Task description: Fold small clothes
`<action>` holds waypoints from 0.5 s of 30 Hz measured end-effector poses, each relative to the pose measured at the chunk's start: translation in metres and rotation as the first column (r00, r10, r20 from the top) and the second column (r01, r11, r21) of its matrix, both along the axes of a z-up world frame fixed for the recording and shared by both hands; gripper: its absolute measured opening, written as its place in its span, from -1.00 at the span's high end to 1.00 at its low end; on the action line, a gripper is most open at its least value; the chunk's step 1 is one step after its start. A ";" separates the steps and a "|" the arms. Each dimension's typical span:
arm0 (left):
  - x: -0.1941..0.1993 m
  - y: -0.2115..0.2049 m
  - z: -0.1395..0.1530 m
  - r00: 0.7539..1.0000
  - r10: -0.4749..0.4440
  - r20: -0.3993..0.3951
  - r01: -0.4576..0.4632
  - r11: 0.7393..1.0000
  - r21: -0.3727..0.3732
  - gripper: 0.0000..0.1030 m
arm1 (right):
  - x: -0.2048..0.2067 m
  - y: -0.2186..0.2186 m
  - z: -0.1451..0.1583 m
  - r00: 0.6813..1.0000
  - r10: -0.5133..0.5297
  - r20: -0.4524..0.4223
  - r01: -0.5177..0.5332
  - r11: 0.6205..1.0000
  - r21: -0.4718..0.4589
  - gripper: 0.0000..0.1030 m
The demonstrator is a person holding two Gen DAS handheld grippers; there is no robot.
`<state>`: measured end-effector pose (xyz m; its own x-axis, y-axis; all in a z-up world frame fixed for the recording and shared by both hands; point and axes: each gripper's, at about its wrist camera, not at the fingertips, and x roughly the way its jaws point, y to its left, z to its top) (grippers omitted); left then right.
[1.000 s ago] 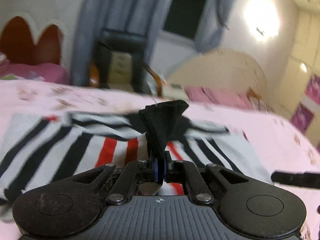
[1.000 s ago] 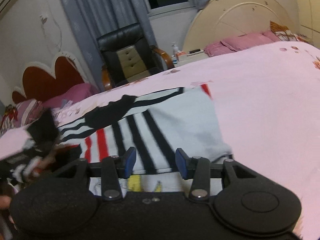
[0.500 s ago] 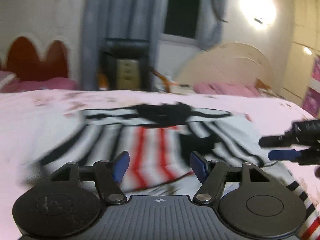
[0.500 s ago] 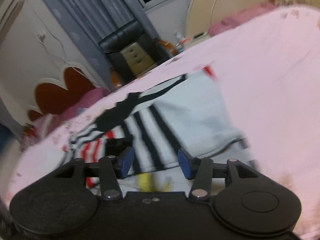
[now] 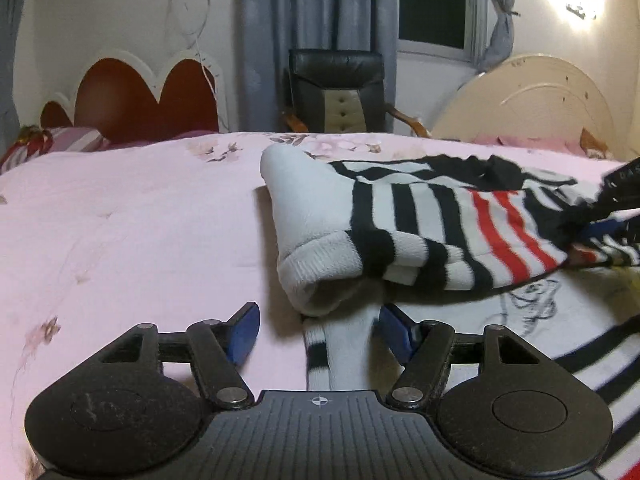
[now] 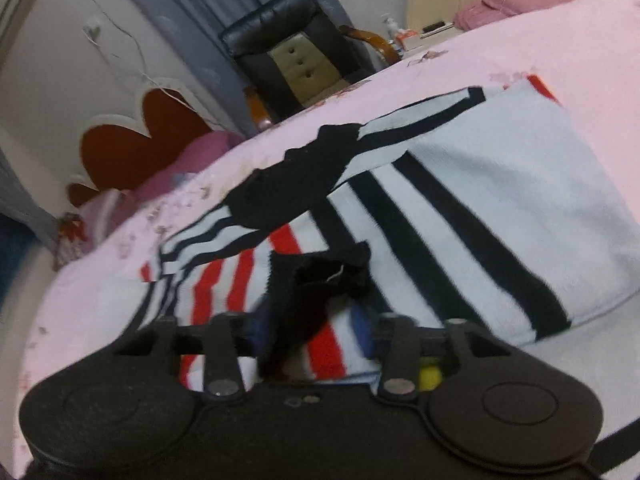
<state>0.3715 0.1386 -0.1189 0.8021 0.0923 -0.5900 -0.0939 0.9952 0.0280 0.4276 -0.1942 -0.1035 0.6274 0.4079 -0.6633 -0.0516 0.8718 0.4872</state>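
The pink bedspread (image 5: 120,240) fills most of what I see, and my striped sweater (image 5: 420,232) lies on it just ahead, toward my right. One side looks folded over already, its white ribbed cuff (image 5: 320,268) rolled near my left gripper (image 5: 318,330), whose blue pads stand apart, holding nothing. The second side and the final halving are left, I judge. My right gripper (image 6: 310,332) straddles a black fold of cloth (image 6: 320,280); with the blur I cannot tell whether its pads have pinched it or only stand around it.
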 end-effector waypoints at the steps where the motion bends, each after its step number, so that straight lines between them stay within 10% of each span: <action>1: 0.005 0.000 0.000 1.000 -0.004 -0.008 0.004 1.000 -0.008 -0.29 | 0.001 0.002 0.001 1.000 0.008 0.008 -0.008 1.000 -0.026 0.87; 8: 0.011 0.006 0.001 1.000 -0.019 -0.002 0.019 1.000 -0.021 -0.25 | -0.020 -0.022 0.048 0.970 -0.021 0.241 0.055 0.989 -0.137 0.88; 15: 0.012 0.002 0.004 0.999 -0.033 0.006 0.034 0.999 -0.022 -0.09 | -0.021 -0.041 0.007 0.993 -0.031 0.117 0.051 0.984 -0.169 0.87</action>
<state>0.3832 0.1408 -0.1153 0.8077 0.0525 -0.5873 -0.0605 0.9981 0.0060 0.4070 -0.2348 -0.0964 0.7165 0.2666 -0.6446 -0.0606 0.9444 0.3232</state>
